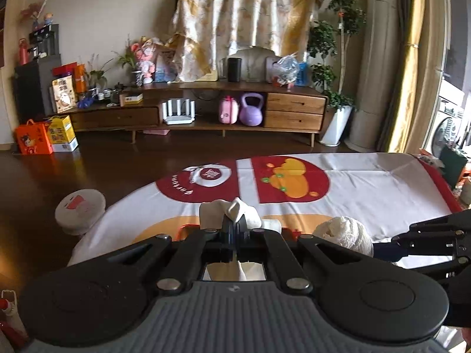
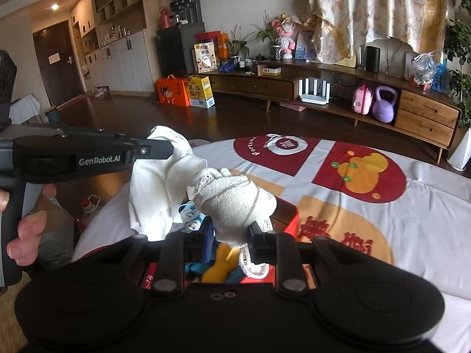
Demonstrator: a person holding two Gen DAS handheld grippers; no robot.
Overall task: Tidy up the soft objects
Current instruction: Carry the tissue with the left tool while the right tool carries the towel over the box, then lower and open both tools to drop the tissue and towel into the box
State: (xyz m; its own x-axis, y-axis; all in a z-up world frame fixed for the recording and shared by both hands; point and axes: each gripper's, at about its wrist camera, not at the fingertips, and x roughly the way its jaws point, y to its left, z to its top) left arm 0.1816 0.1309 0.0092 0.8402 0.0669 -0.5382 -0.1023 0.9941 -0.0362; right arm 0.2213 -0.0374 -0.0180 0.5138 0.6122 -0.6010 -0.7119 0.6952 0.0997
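Note:
My left gripper (image 1: 235, 226) is shut on a cream white cloth (image 1: 228, 213) and holds it above the table; in the right wrist view that cloth (image 2: 156, 188) hangs down from the left gripper (image 2: 159, 150). My right gripper (image 2: 231, 235) is shut on a white knitted lace bundle (image 2: 235, 200), which also shows in the left wrist view (image 1: 344, 234) beside the right gripper (image 1: 379, 250). Below both lies a red box (image 2: 290, 216) holding blue and yellow soft items (image 2: 217, 264).
The table wears a white cloth with red and orange prints (image 1: 368, 188). Beyond it are dark wood floor, a round stool (image 1: 79, 209), a low TV cabinet (image 1: 206, 108) with a purple kettlebell (image 1: 250, 111), and gift boxes (image 1: 44, 136).

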